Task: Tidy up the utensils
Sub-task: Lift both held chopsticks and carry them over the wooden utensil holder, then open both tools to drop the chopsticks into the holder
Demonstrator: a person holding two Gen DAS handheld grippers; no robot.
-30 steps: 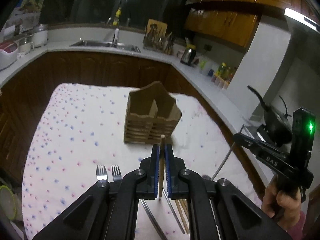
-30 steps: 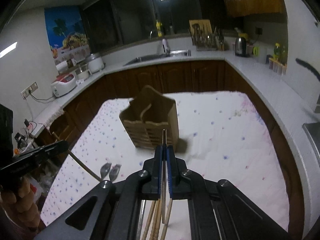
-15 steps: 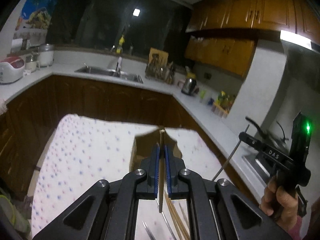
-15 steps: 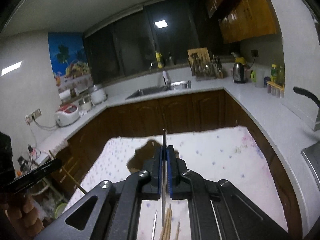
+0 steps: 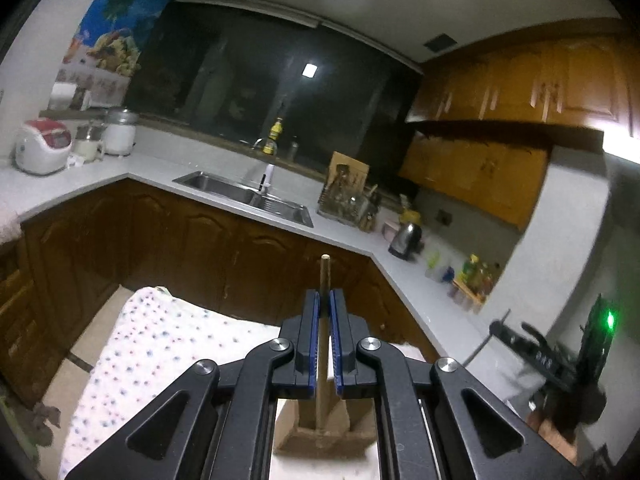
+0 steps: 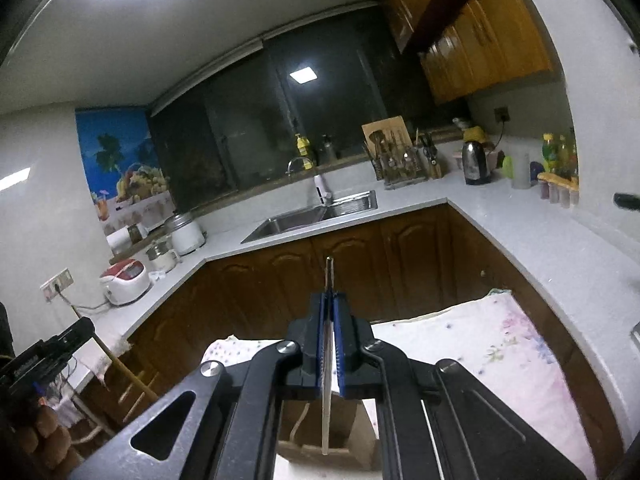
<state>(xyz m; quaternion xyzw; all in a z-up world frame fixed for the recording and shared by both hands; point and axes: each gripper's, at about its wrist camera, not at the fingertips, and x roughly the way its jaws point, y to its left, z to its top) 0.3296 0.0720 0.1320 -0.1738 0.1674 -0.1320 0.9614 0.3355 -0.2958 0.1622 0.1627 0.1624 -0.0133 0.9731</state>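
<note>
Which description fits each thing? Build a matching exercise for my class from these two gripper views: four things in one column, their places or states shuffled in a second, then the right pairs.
Things
1. wooden chopstick
2. metal chopstick
3. wooden holder
4. dotted cloth

Descriptions
A. covers the table
B. clamped upright in the left gripper
C. stands on the cloth, below both grippers
D. clamped upright in the right gripper

Pairs: 1-B, 2-D, 3-C, 4-A

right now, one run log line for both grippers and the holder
left gripper: shut on wooden chopstick | right gripper: shut on metal chopstick | both upright, lower ends over wooden holder
</note>
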